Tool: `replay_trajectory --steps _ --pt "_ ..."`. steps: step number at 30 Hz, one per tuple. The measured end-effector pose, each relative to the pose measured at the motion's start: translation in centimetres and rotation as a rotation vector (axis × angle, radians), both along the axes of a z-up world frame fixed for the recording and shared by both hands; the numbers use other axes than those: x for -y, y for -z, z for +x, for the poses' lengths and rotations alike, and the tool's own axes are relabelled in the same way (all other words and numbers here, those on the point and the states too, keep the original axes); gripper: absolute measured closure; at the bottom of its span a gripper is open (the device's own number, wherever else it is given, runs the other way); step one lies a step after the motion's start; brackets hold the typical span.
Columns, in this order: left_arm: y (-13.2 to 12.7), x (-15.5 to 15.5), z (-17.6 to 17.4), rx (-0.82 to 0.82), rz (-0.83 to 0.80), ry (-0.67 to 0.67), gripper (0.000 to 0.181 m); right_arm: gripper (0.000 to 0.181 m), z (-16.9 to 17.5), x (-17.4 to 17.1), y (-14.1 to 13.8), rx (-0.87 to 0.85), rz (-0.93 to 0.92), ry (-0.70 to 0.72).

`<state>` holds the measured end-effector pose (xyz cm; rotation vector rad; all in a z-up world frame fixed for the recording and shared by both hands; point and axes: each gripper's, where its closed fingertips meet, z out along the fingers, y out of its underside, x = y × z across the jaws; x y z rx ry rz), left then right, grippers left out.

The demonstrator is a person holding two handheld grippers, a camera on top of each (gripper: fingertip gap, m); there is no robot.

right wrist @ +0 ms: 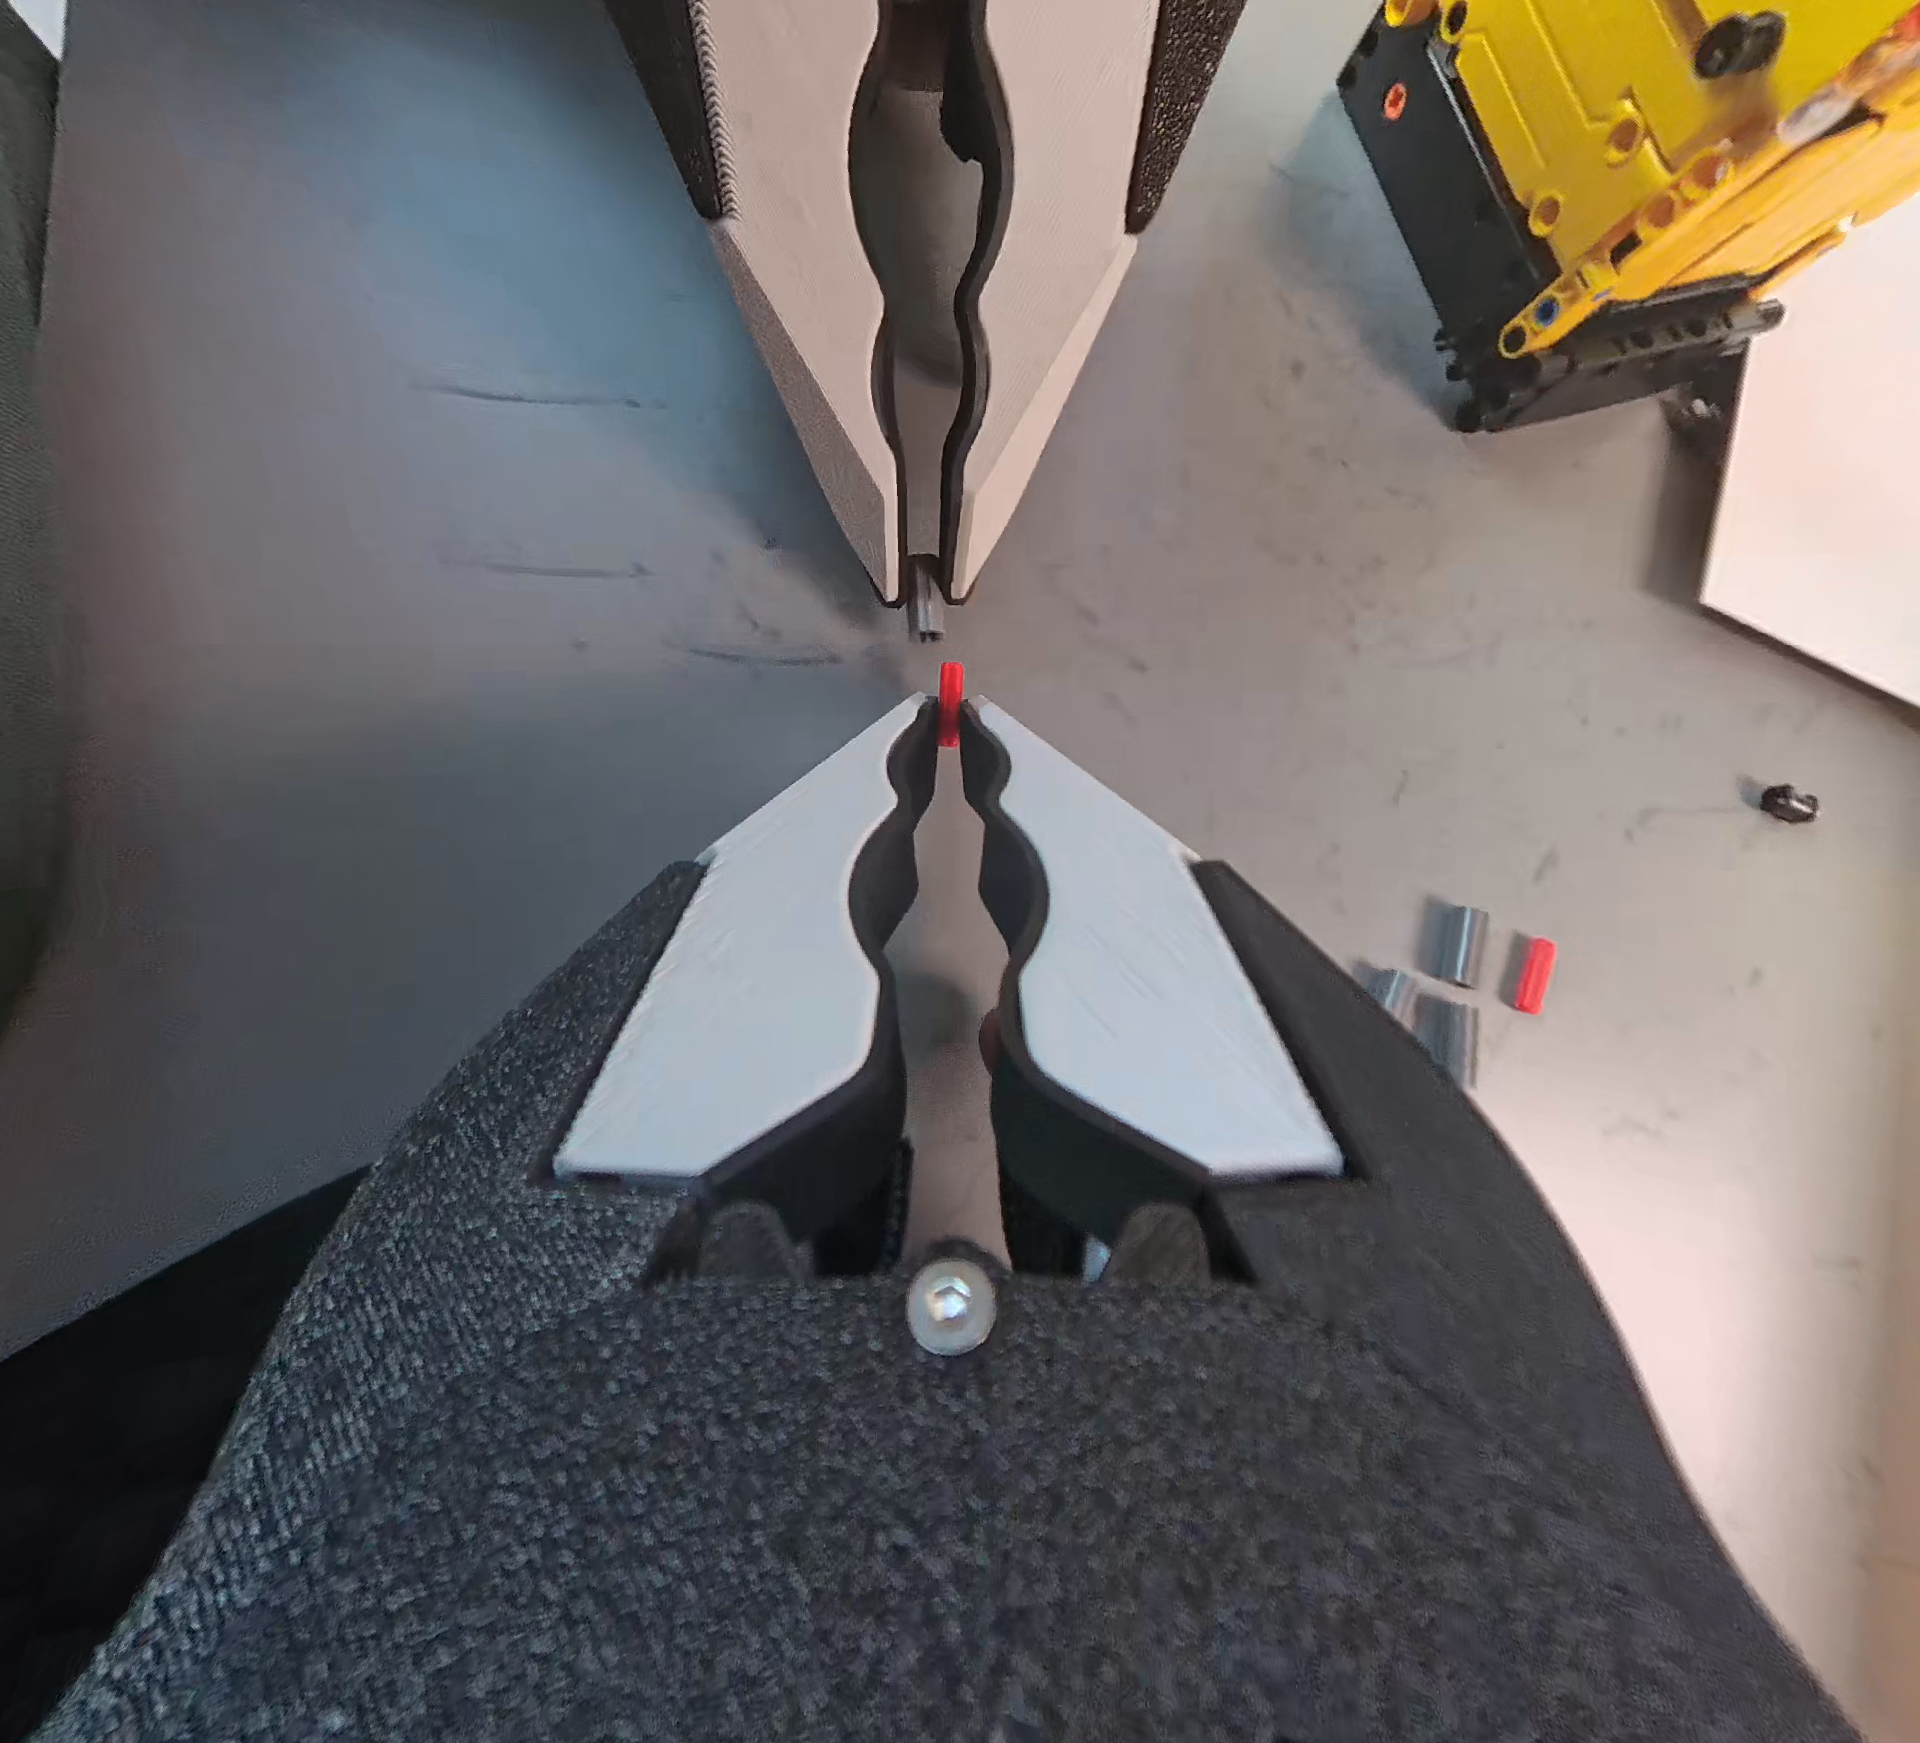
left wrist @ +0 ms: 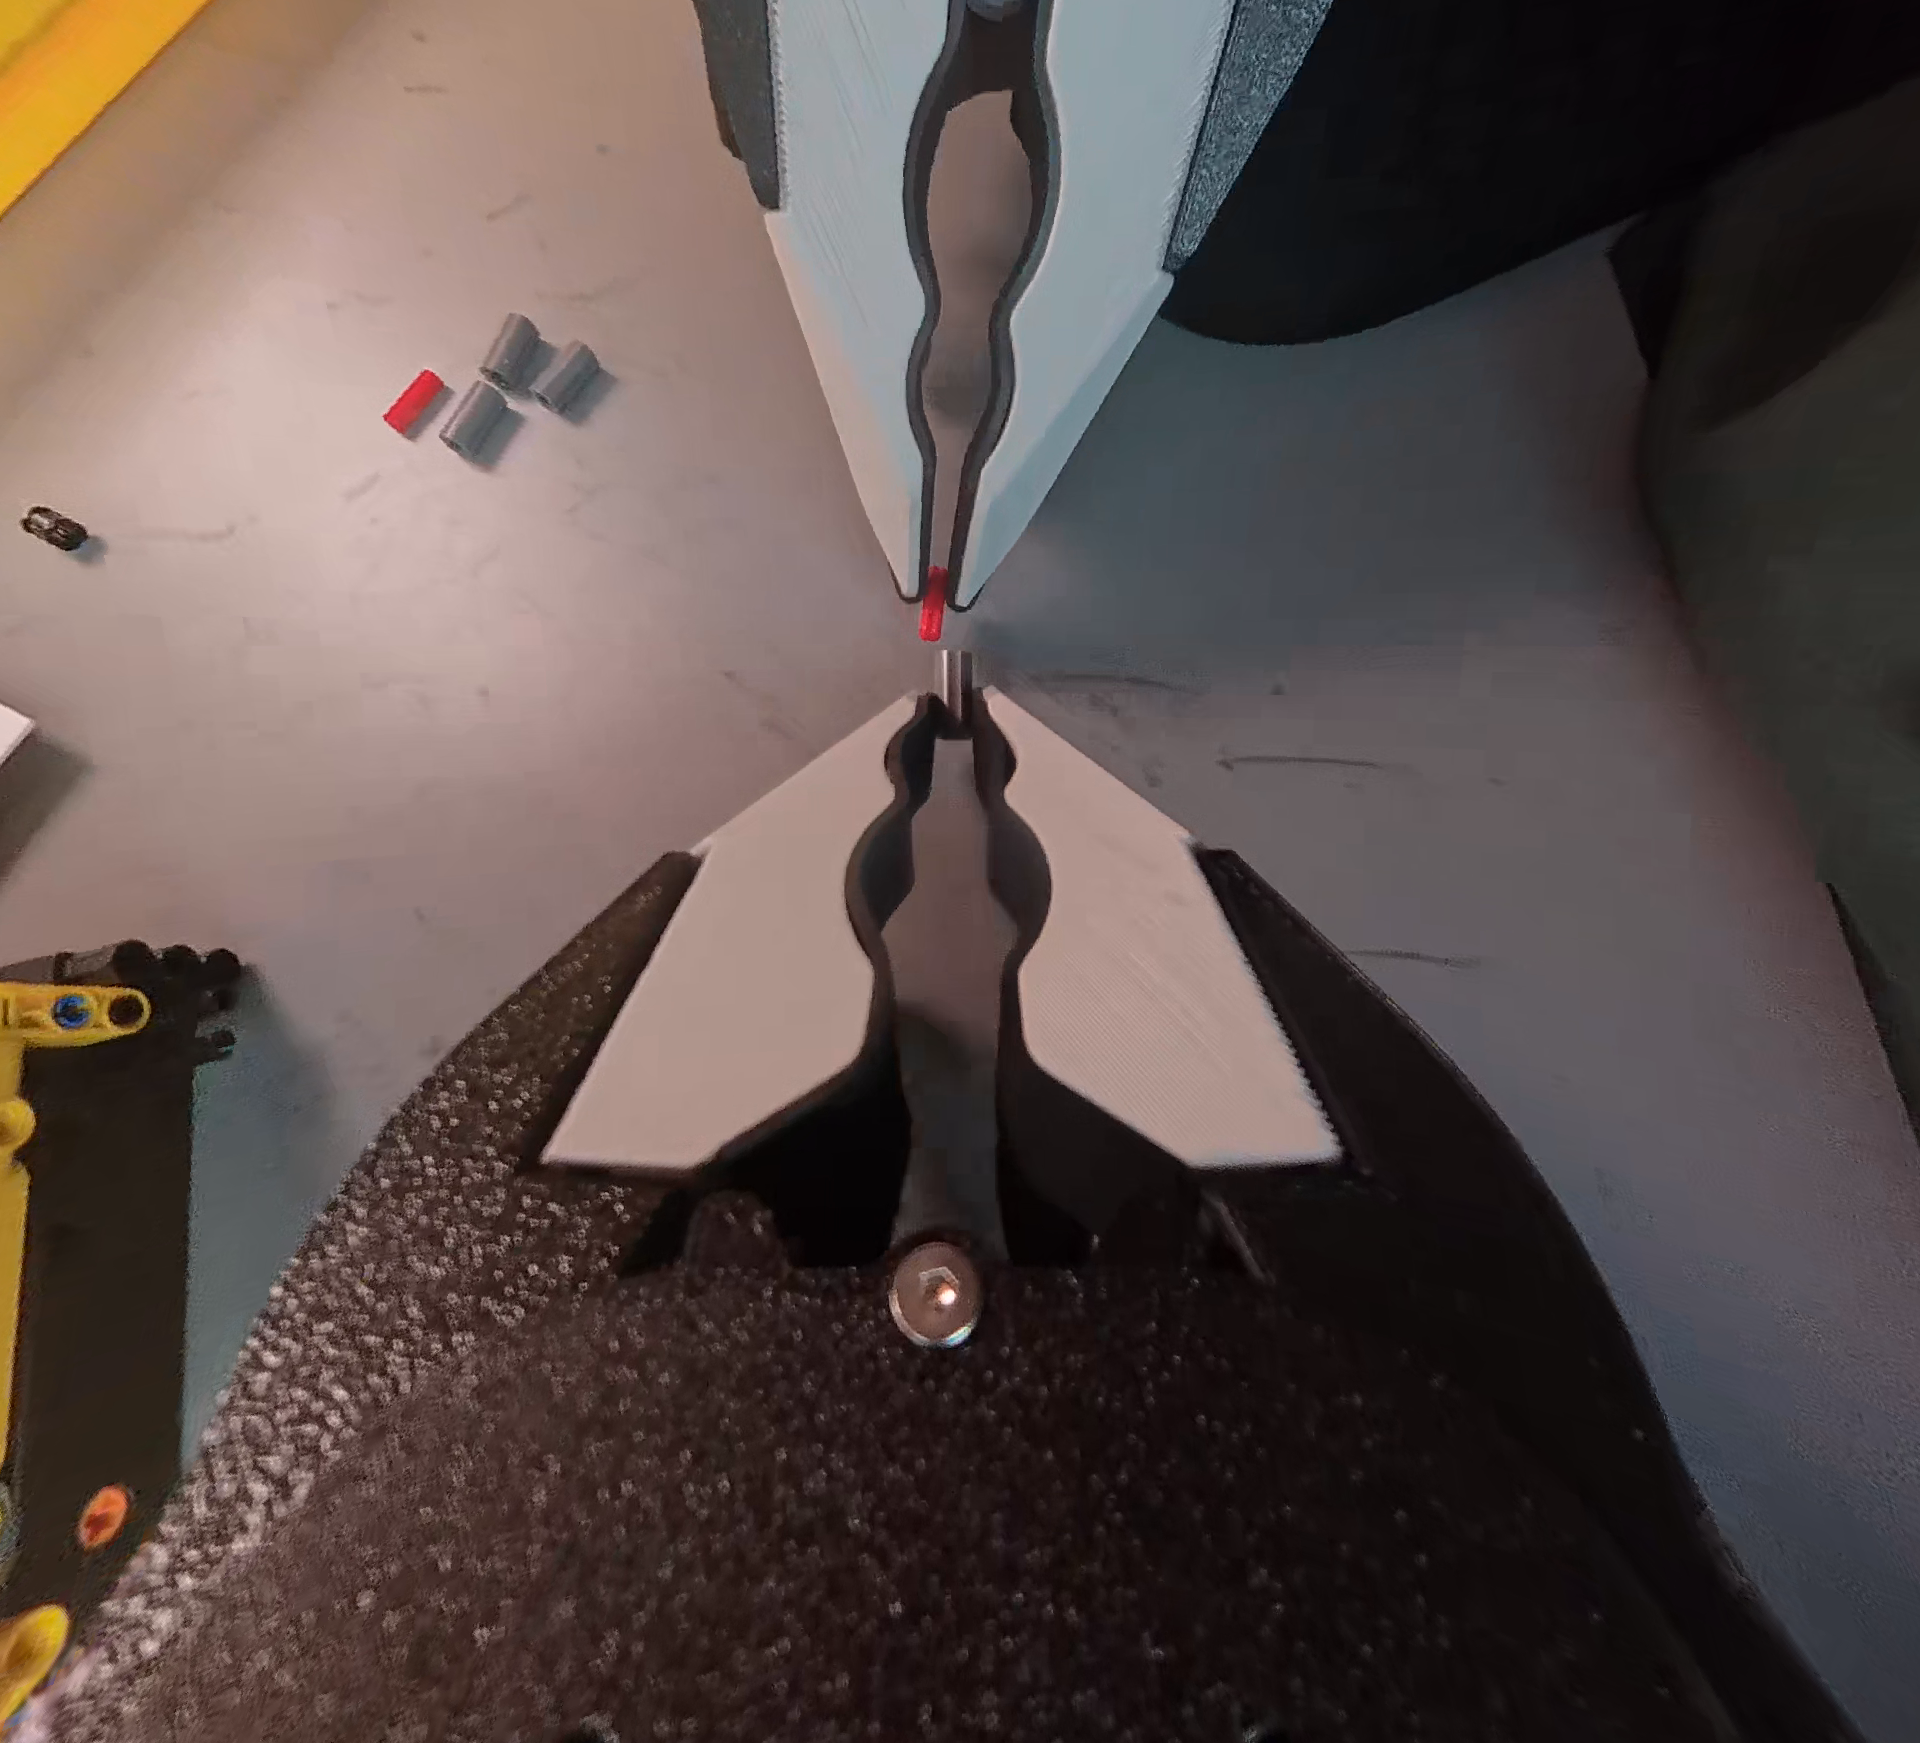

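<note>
The left gripper pinches a small grey pin; the right gripper pinches a red pin — held tip to tip, nearly aligned, apart, above the counter; loose grey sleeves lie aside.

The left gripper and right gripper face each other tip to tip above the grey desk. The small grey pin sits between the left jaws, the small red pin between the right jaws; the two pins are near, end to end, not touching. In the left wrist view, three grey plastic sleeves and a red plastic sleeve lie on the desk to the left, with the yellow-and-black brick-built model nearer the camera at the left edge.
</note>
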<state>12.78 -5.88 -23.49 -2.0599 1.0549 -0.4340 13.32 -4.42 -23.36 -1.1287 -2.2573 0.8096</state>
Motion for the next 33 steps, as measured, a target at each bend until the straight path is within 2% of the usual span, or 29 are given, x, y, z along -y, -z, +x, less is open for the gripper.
replay_trajectory --steps 7,10,16,33 --pt "-2.8 1.7 -0.8 0.175 0.043 0.014 0.176 0.178 -0.8 2.2 -1.5 -0.068 -0.047 -0.068" --pt "-3.5 1.8 -1.1 0.201 0.051 0.019 0.176 0.178 -1.0 2.3 -2.4 -0.093 -0.058 -0.069" --pt "-2.7 1.9 -1.1 0.156 0.034 0.022 0.176 0.178 -1.3 2.3 -2.7 -0.094 -0.048 -0.067" --pt "0.4 2.0 -0.7 -0.101 -0.030 0.008 0.176 0.179 -0.9 2.7 0.5 0.100 0.013 -0.074"
